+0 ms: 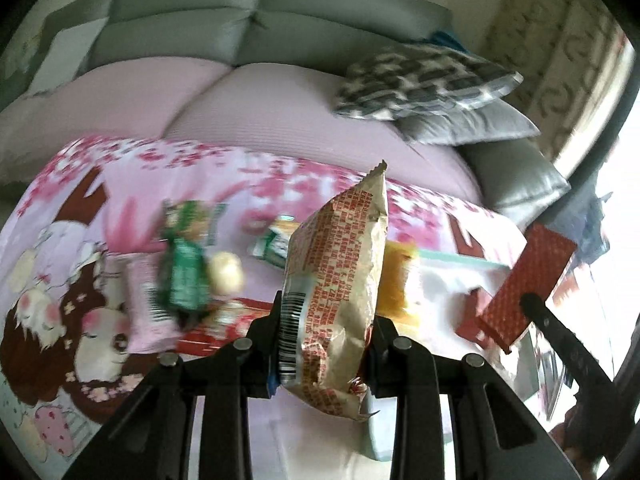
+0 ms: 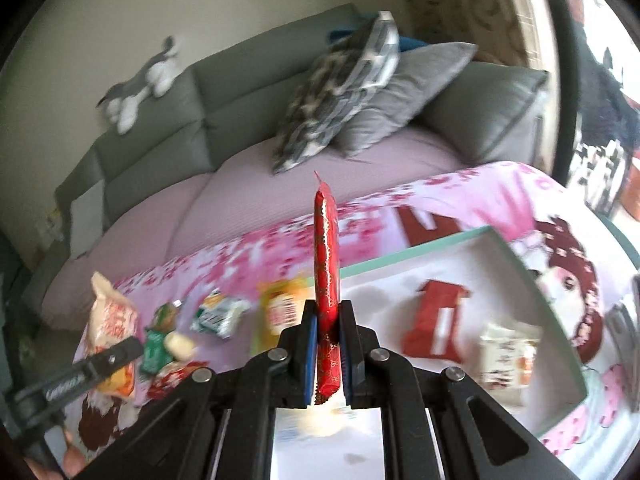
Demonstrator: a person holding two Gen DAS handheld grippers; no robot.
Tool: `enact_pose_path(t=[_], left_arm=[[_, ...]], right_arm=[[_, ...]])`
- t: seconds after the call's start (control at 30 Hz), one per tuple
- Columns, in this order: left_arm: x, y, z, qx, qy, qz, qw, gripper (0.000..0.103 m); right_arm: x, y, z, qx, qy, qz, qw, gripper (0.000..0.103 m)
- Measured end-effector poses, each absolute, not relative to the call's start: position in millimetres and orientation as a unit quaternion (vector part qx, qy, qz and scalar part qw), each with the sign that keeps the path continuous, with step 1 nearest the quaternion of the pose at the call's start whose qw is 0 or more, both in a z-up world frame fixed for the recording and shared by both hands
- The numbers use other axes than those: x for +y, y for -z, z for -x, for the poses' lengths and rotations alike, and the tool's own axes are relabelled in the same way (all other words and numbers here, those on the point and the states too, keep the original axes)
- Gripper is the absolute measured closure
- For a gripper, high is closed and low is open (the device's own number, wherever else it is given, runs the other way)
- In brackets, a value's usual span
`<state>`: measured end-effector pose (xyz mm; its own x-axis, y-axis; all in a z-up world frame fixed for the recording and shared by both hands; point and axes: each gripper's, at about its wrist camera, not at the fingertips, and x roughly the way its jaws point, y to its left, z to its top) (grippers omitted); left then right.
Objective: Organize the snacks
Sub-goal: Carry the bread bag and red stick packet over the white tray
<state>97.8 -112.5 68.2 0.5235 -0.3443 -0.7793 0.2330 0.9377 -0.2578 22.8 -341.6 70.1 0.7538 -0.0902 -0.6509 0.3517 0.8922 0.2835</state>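
**Two packets up, box next**

My left tool (image 1: 324, 344) pinches a beige snack bag (image 1: 336, 288); my right tool (image 2: 329, 348) pinches a red packet (image 2: 327, 264) edge-on. Both hang above the worktop (image 2: 460, 192). I judge the next move is into the open box (image 2: 440, 248), clearing its rim; inside there's room.

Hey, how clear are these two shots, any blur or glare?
Left wrist view: the held beige packet is sharp, the loose snacks behind it smear with motion, and the window at right blows out white. Right wrist view: the red packet is crisp, the box contents blurred; both bend fisheye-style.
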Motion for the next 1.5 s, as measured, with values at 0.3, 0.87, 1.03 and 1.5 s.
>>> enact_pose_path(t=[0.3,0.87,1.03,1.5], left_arm=[[-179,-67,-93,0.463,0.246,0.035,0.851,0.07],[-243,-37,-96,0.476,0.268,-0.006,0.837,0.07],[-257,-35,-99,0.472,0.274,-0.012,0.838,0.07],[-276,-17,-109,0.483,0.275,-0.021,0.831,0.07]], right_arm=[[-392,-66,-7,0.331,0.199,-0.199,0.901,0.092],[-419,-30,-16,0.375,0.222,-0.204,0.876,0.092],[-418,-28,-18,0.382,0.223,-0.201,0.874,0.092],[-418,-21,-24,0.401,0.228,-0.196,0.865,0.091]])
